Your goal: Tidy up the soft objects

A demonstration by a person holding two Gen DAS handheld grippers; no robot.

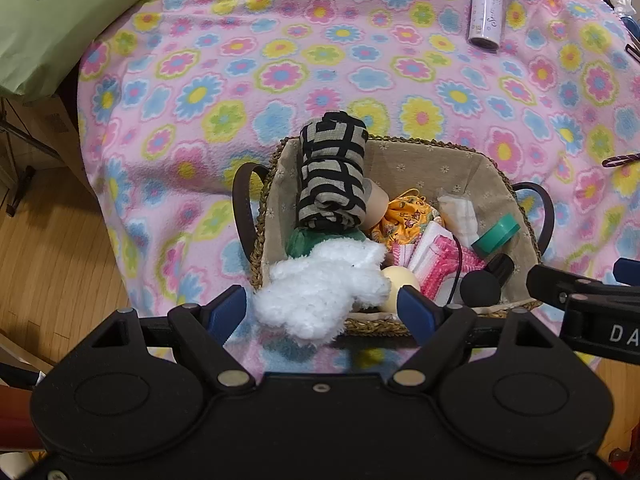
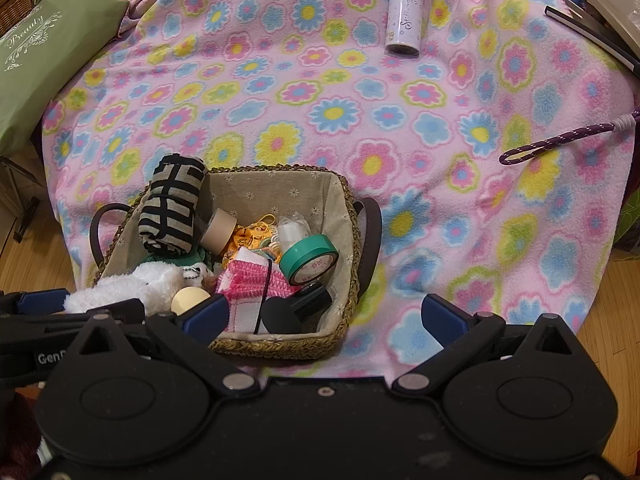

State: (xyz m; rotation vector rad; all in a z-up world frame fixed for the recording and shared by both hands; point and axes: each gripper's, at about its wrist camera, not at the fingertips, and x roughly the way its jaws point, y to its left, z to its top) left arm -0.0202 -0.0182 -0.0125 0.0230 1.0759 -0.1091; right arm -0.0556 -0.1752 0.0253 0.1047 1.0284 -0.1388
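Left wrist: both tools [image 1: 322, 306] [image 2: 326, 314] gape empty over woven basket [image 1: 400, 142], fluffy white plush [image 1: 320, 292].

Soft cloth, woven straw and matt plastic

The blanket [image 2: 360, 128] is fuzzy printed fleece; the basket [image 2: 280, 346] is rough braided straw lined with matt flowered cloth. Inside it lie a fluffy white plush toy [image 1: 320, 292], a rolled woven cloth [image 1: 332, 176] in black and grey, a glossy green tape roll [image 2: 308, 260] and a pink knitted cloth [image 2: 248, 276]. The bottle [image 2: 404, 16] looks smooth and shiny. The floor [image 1: 52, 264] is wood.
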